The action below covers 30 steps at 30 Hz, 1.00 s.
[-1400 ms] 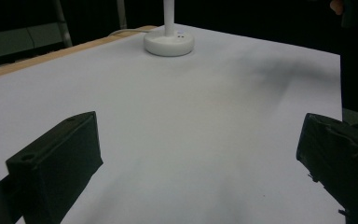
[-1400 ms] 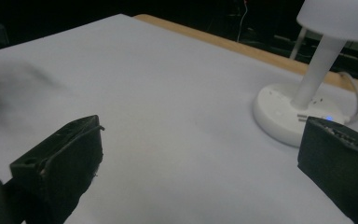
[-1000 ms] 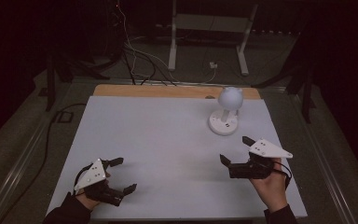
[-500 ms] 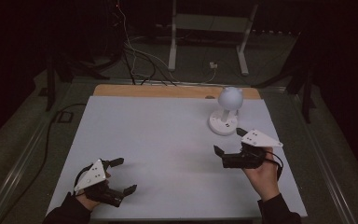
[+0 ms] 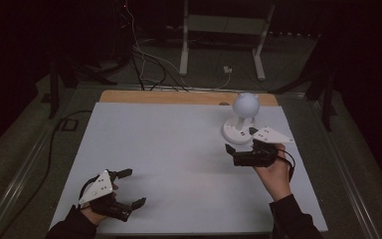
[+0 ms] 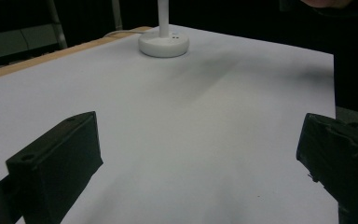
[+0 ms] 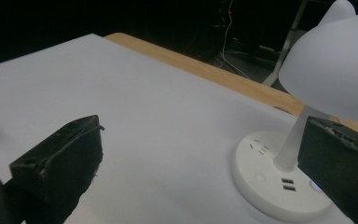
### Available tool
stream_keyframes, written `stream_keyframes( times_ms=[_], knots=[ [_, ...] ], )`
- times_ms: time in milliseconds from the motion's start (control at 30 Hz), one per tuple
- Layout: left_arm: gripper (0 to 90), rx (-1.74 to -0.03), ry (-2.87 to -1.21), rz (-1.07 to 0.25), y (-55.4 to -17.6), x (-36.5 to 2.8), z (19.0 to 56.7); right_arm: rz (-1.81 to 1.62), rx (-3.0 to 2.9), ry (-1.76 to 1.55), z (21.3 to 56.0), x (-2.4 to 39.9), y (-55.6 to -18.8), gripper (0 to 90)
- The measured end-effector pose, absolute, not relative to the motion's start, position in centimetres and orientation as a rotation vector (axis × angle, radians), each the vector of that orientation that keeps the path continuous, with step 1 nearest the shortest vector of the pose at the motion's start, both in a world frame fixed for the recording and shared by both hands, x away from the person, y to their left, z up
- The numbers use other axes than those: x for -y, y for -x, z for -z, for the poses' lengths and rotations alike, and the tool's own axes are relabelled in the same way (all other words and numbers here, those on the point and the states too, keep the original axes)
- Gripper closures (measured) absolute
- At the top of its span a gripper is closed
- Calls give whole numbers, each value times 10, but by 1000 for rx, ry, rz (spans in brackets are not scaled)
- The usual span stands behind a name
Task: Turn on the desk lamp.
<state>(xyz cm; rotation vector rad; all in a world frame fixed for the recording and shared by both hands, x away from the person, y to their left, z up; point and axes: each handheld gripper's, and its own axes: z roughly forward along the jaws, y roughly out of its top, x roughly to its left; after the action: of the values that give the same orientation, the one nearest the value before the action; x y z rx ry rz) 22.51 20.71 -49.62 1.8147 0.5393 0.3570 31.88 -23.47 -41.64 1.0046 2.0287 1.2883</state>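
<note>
A small white table lamp [image 5: 242, 107] with a round shade stands on a disc base [image 5: 235, 133] at the table's far right. My right gripper [image 5: 239, 140] hovers open just in front of that base, its far jaw beside the base's rim. In the right gripper view the lamp shade [image 7: 335, 70] and the base [image 7: 279, 182], which has small ports, sit close at the right, with the right jaw overlapping the stem. My left gripper [image 5: 133, 188] rests open near the front left edge, nothing between its jaws. The left gripper view shows the lamp base [image 6: 163, 44] far off.
The white table top [image 5: 169, 144] has a wooden strip [image 5: 179, 97] along its far edge. Beyond it, cables [image 5: 149, 59] and a metal stand [image 5: 224, 30] lie on the dark floor. A person's right sleeve [image 5: 291, 219] comes in at the bottom.
My right gripper has moved forward and a little left, up to the lamp's base. The left gripper has stayed where it was.
</note>
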Motion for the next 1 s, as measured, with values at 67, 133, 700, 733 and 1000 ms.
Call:
stream_keyframes(
  times_ms=[67,133,700,733,1000],
  knots=[
    [3,-539,-1815,-355,-225,-207,496,-1310,-2027,-1013,417,235,-325,0],
    [3,-539,-1814,-355,-225,-207,496,-1298,-2024,-1014,417,235,-330,0],
    [3,-540,-1813,-353,-225,-207,496,-1251,-1925,-1082,430,237,-358,107],
    [3,-540,-1813,-353,-225,-207,496,-1251,-1914,-1087,432,237,-360,141],
    [3,-539,-1816,-352,-225,-207,496,-1207,-1887,-1170,442,238,-370,337]
  ],
)
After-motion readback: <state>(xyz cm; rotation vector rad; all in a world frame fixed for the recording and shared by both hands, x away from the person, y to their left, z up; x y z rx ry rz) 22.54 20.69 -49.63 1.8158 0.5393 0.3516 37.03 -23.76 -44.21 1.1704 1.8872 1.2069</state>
